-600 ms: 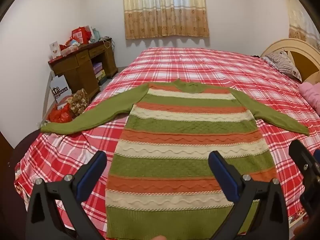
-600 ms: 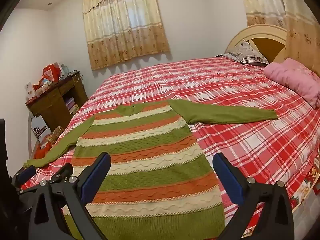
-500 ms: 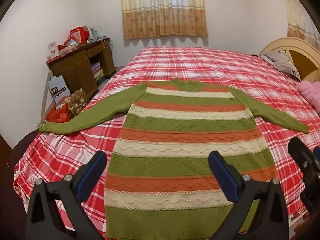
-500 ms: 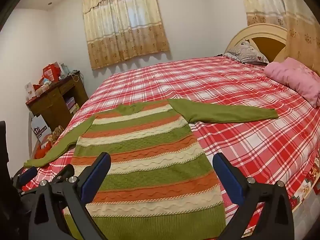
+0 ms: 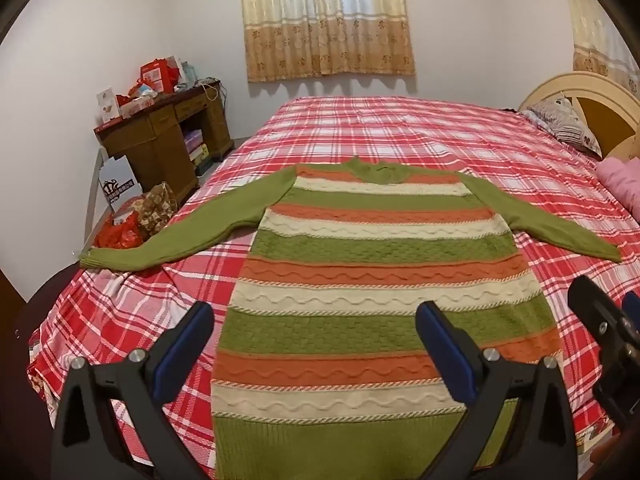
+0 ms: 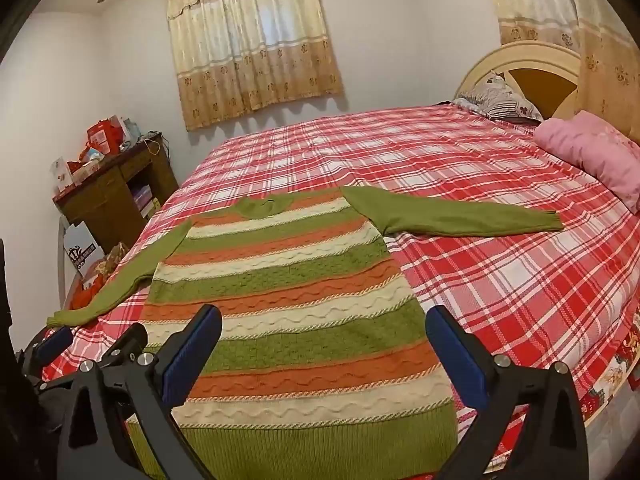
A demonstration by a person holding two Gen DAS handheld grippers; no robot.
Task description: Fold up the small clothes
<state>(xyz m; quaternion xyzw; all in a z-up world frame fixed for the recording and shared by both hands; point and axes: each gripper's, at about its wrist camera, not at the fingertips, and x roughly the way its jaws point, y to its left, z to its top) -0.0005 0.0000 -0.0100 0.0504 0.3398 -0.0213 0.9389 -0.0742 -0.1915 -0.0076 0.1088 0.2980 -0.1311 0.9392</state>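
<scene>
I hold my left hand-held gripper [image 5: 310, 334] above the hem end of the striped sweater [image 5: 376, 280], its jaws spread wide and gripping nothing. My right hand-held gripper [image 6: 324, 338] hangs beside it over the same end, released as well and empty. The sweater lies flat and face up on the bed [image 6: 500, 272], near the foot edge, collar away from me, with the left sleeve [image 5: 192, 236] stretched out toward the bed's side and the right sleeve [image 6: 460, 216] toward the pillows. I judge the garment is laid out and no fold has begun. The next move calls for me to reach out to a sleeve, pinch it near the cuff, and carry it across the body without dragging the knit out of square.
</scene>
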